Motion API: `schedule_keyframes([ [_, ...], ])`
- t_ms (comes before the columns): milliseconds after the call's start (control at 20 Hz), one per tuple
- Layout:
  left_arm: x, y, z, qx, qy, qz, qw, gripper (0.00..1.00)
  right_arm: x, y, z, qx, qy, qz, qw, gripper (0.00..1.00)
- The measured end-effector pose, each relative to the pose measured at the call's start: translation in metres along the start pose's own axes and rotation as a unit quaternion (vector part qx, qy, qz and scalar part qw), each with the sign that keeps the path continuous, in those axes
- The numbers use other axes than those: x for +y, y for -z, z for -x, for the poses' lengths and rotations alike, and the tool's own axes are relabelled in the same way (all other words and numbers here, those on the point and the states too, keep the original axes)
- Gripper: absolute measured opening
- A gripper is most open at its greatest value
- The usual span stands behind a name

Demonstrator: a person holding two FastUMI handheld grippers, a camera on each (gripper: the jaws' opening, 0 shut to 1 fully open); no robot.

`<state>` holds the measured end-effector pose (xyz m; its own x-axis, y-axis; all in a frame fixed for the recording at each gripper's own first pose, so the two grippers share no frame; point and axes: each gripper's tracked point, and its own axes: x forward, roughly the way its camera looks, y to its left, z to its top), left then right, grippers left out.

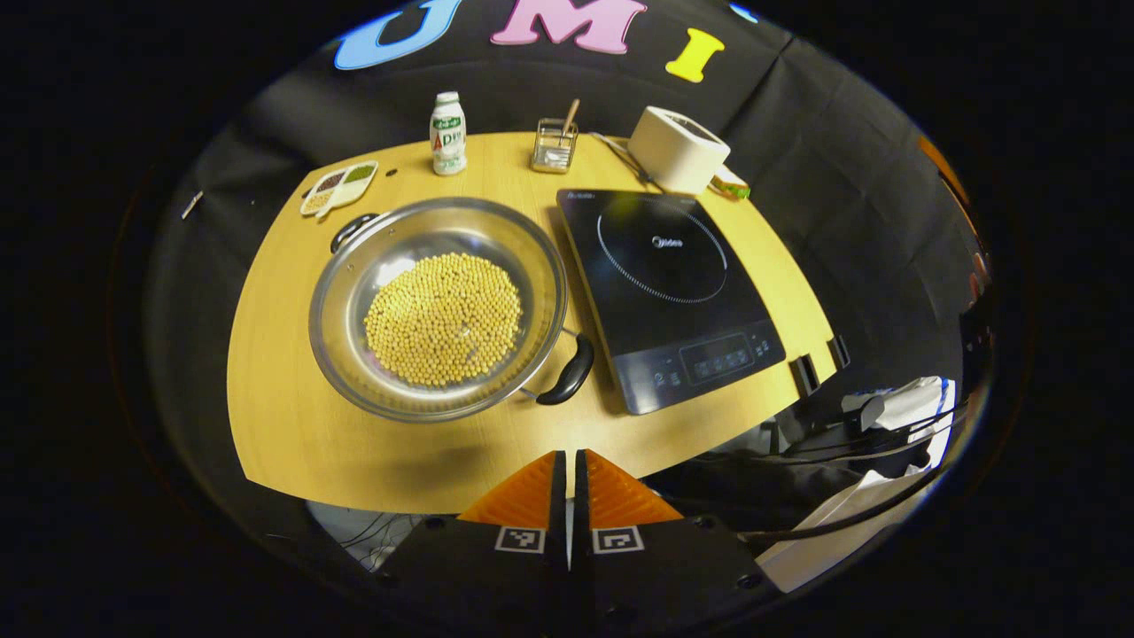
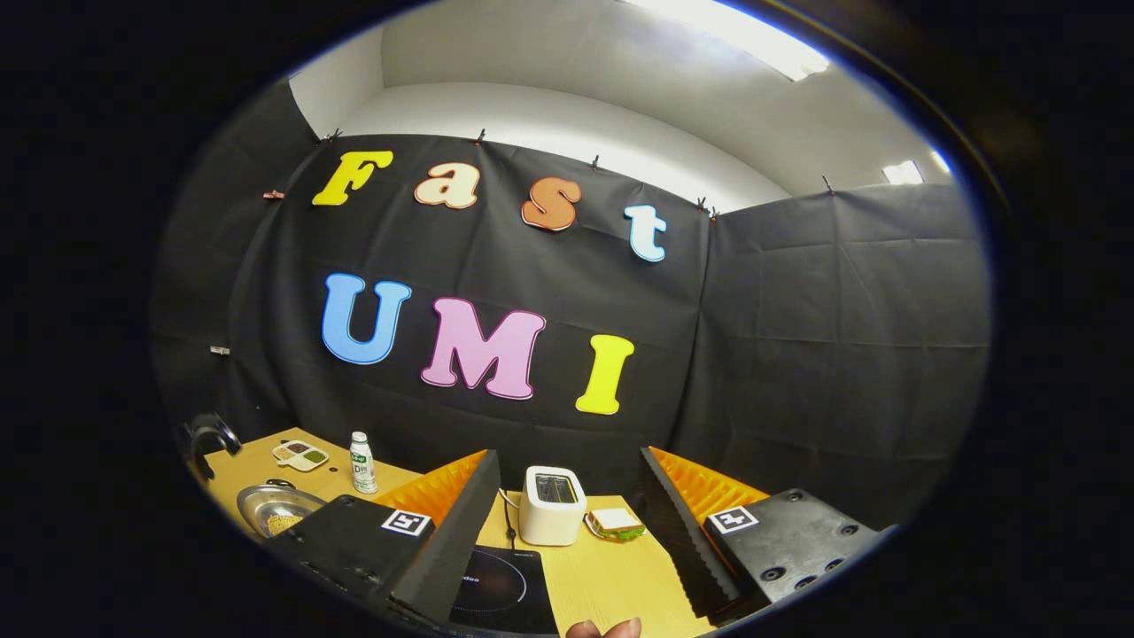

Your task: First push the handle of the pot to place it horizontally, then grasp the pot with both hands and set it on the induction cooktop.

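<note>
Left gripper (image 1: 567,483): nearest the camera in the left gripper view, jaws together with nothing between them, hovering above the surface's near edge, apart from the pot.
Right gripper (image 2: 567,523): in the right gripper view its jaws stand wide apart and empty, raised and aimed toward the booth wall; a fingertip (image 2: 604,629) shows at the bottom edge.
Pot (image 1: 438,306): a wide, shallow metal pan resting on the wooden surface (image 1: 292,425), just left of the induction cooktop (image 1: 669,292) and not on it.
Near handle (image 1: 567,372): a dark curved grip at the pot's near-right rim, lying close to the cooktop's near-left corner.
Far handle (image 1: 350,230): a matching dark grip on the opposite rim, so the handle line runs diagonally, not yet horizontal.
Contents: a loose heap of yellow beans (image 1: 443,319) in the middle.
Handling: likely stiff, smooth-sided and fairly heavy with its load; beans would shift if tilted, so both handles are the sensible holds, kept level.
Beyond: bottle (image 1: 448,133), small wire holder (image 1: 555,144), sectioned dish (image 1: 338,187) and toaster (image 1: 678,148) along the far edge.
</note>
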<state>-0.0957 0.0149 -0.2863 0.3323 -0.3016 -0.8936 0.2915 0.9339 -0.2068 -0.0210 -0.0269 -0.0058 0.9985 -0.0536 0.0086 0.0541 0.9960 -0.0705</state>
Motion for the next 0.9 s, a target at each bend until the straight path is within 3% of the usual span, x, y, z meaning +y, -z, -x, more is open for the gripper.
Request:
schedule_keyframes([
  [400,0.019,0.002,-0.051,0.068,-0.031,-0.002,0.997,0.05,-0.008,0.009,0.003,0.003,0.010,0.029,1.000,0.98],
  [900,0.019,-0.037,-0.074,0.063,-0.044,0.000,0.997,0.05,-0.007,0.021,-0.008,0.003,0.013,0.070,0.997,0.98],
])
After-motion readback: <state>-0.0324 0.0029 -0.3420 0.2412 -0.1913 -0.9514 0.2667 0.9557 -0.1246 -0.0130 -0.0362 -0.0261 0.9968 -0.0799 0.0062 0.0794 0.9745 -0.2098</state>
